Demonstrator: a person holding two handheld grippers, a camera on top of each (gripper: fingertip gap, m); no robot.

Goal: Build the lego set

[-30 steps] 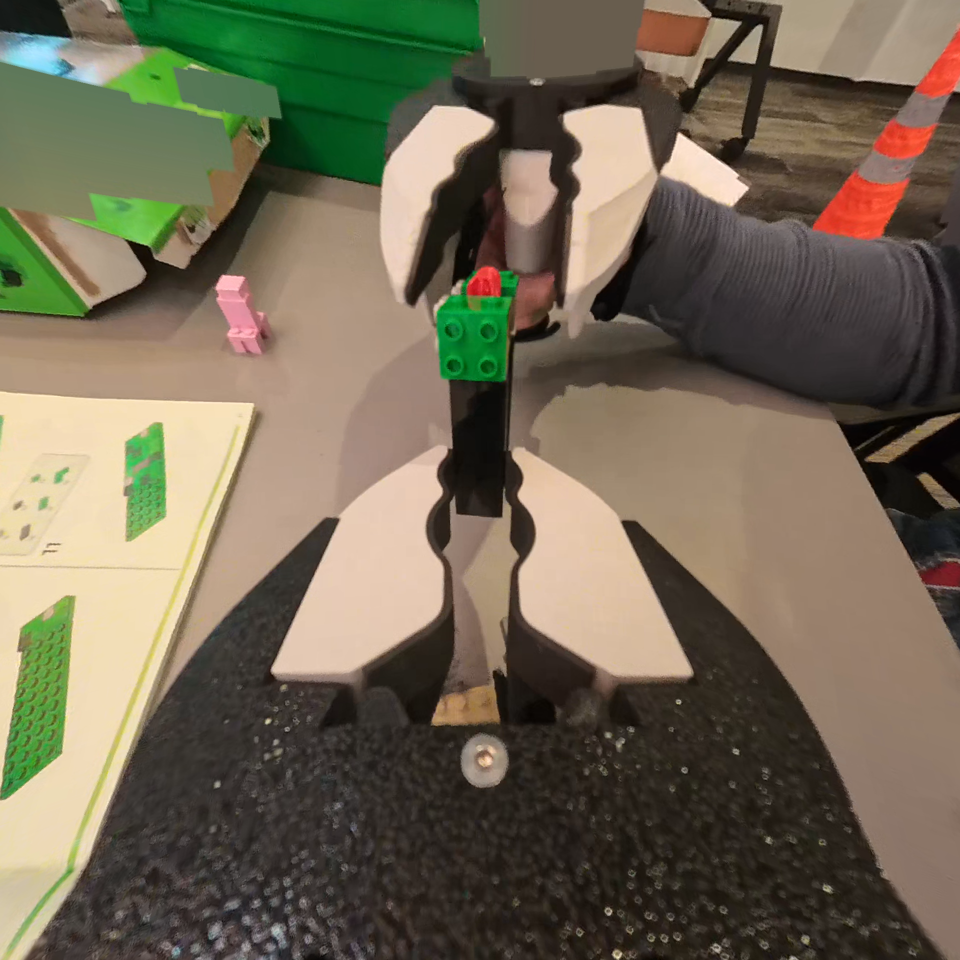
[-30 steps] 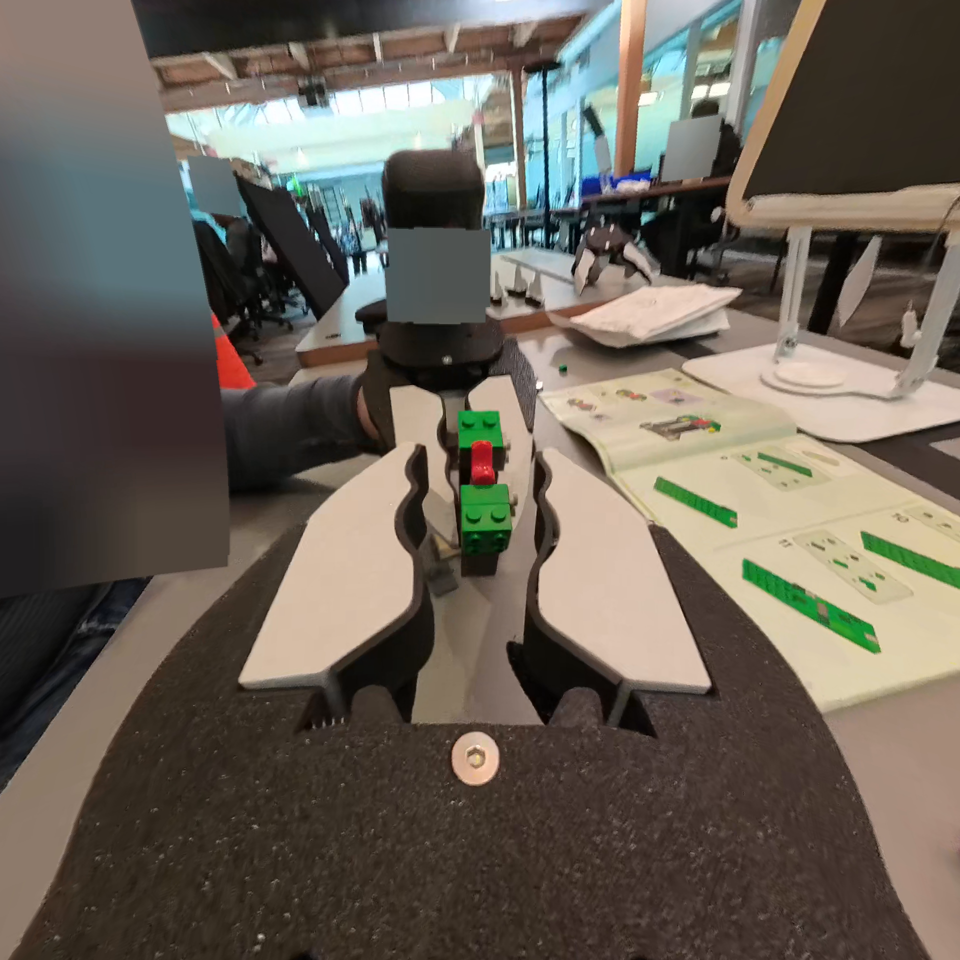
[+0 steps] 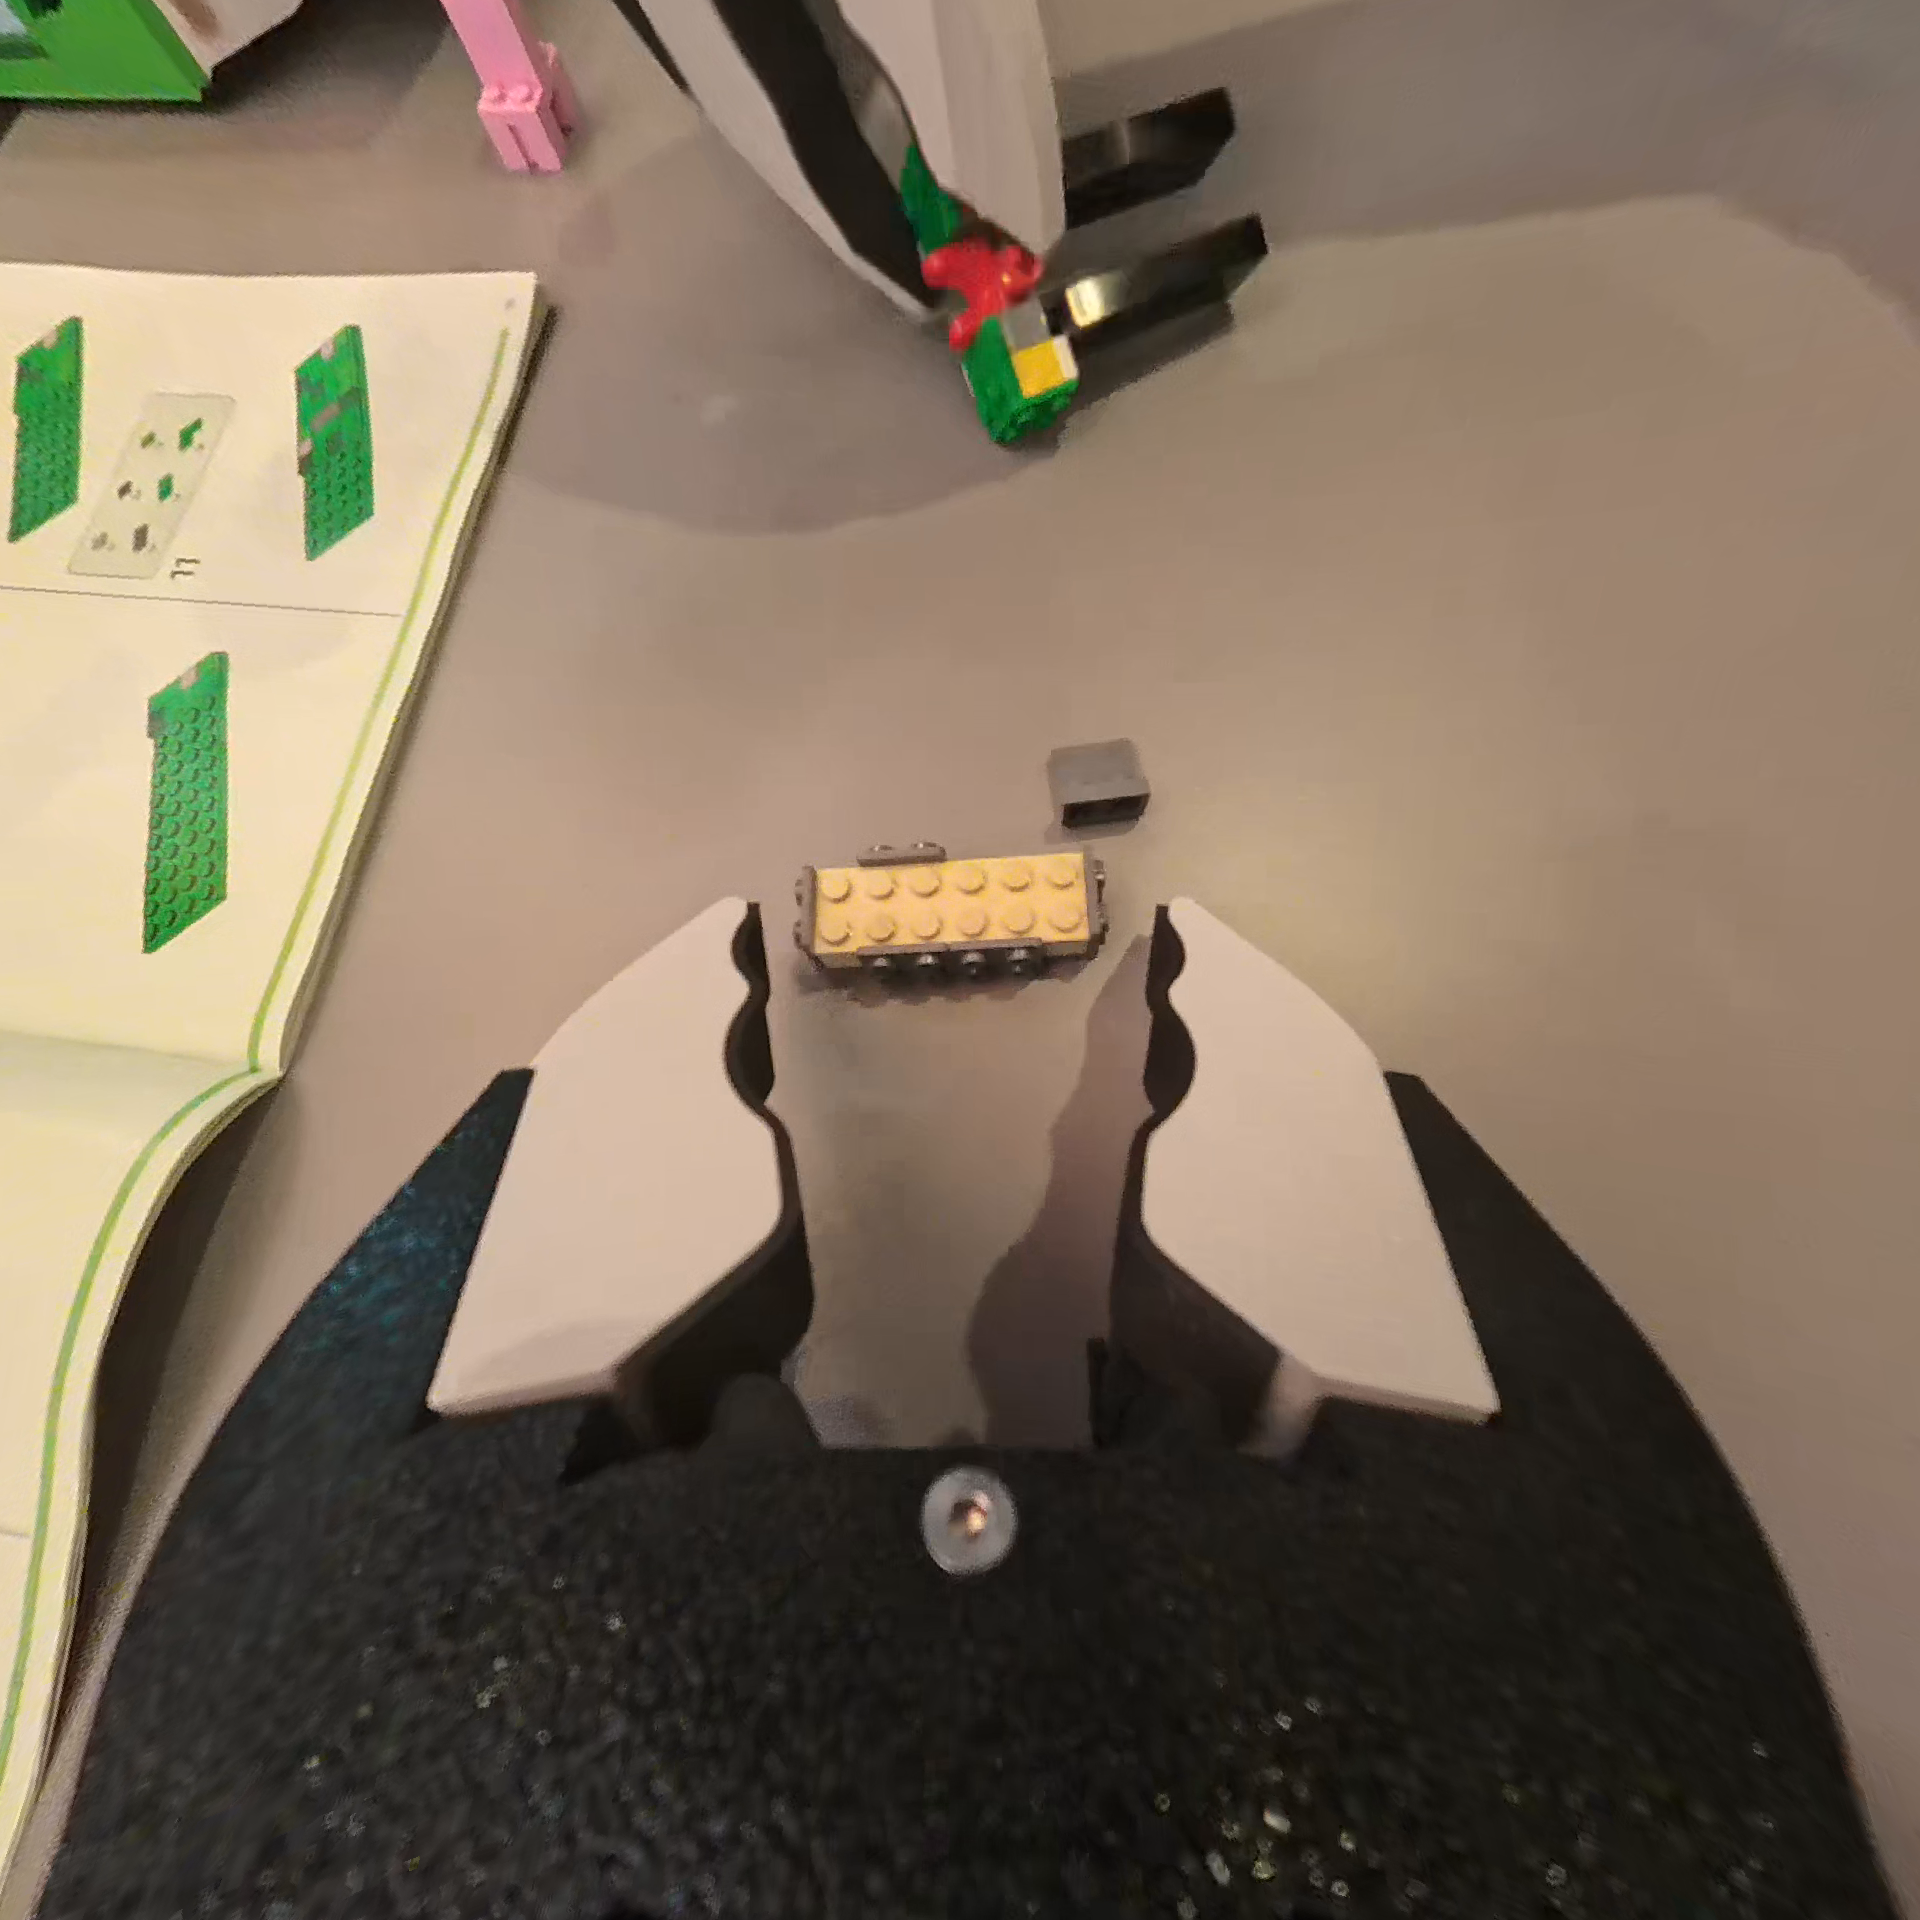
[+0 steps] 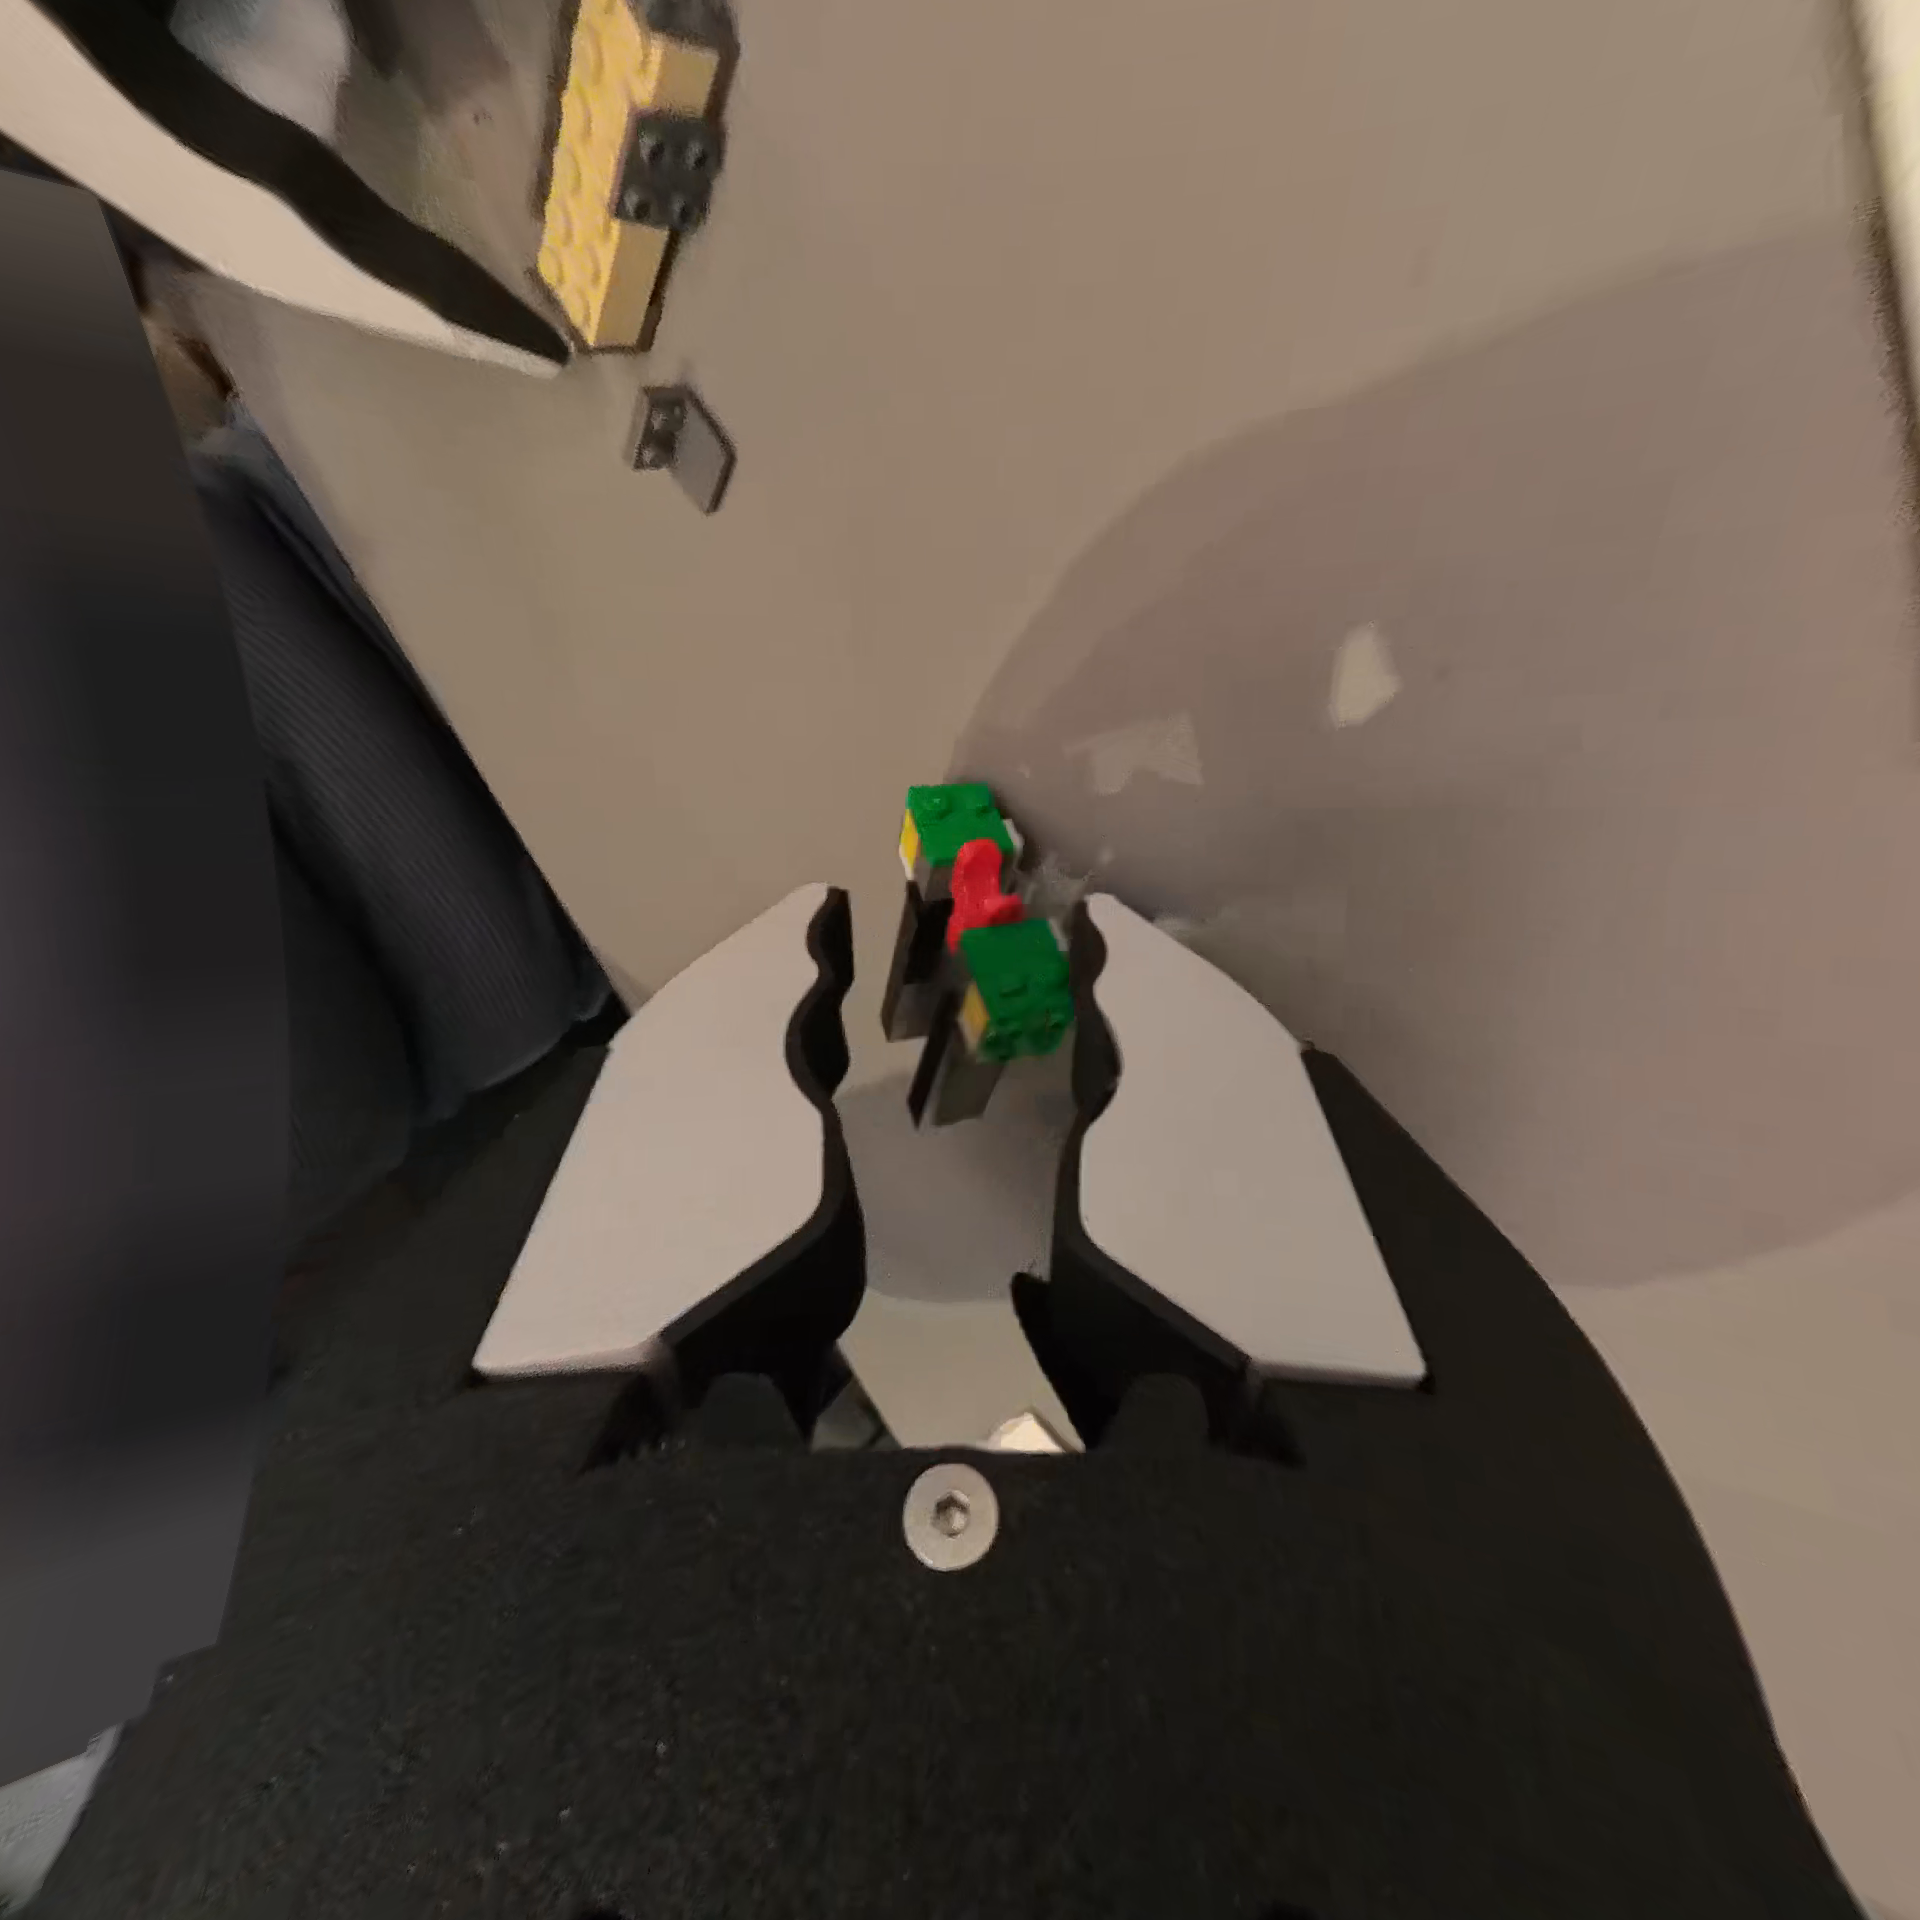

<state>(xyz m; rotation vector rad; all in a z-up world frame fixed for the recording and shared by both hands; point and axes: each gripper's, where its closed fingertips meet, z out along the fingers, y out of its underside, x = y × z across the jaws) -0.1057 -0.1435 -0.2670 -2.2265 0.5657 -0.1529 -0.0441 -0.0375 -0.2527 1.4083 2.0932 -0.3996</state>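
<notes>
The left gripper [image 3: 956, 914] hangs over the grey worktop [image 3: 1455, 727] with its 2 fingers [image 3: 644, 1143] spread wide and nothing between them. Just past the fingertips lies 1 tan brick block [image 3: 951, 914], studs up, with dark grey pieces along its sides. 1 small dark grey brick [image 3: 1099, 781] lies near it, apart from it, toward the right.

The right gripper [image 4: 956, 914] has its 2 fingers [image 4: 1226, 1143] parted, with 1 small model [image 4: 982, 956] between the tips: 2 green bricks, 1 red piece between them, 2 black bars and yellow spots on the side. The model sits close against the right-hand finger; whether it is pinched or only touched, I cannot tell, since the other finger stands clear of it. In the left wrist view the same model [image 3: 1003, 343] is at the tips of the right gripper, down near the worktop.

1 open instruction booklet [image 3: 208, 727] lies at the left of the worktop, showing 4 drawings of green plates. 1 pink figure [image 3: 525, 114] stands beyond it, next to 1 green box [image 3: 94, 52].
</notes>
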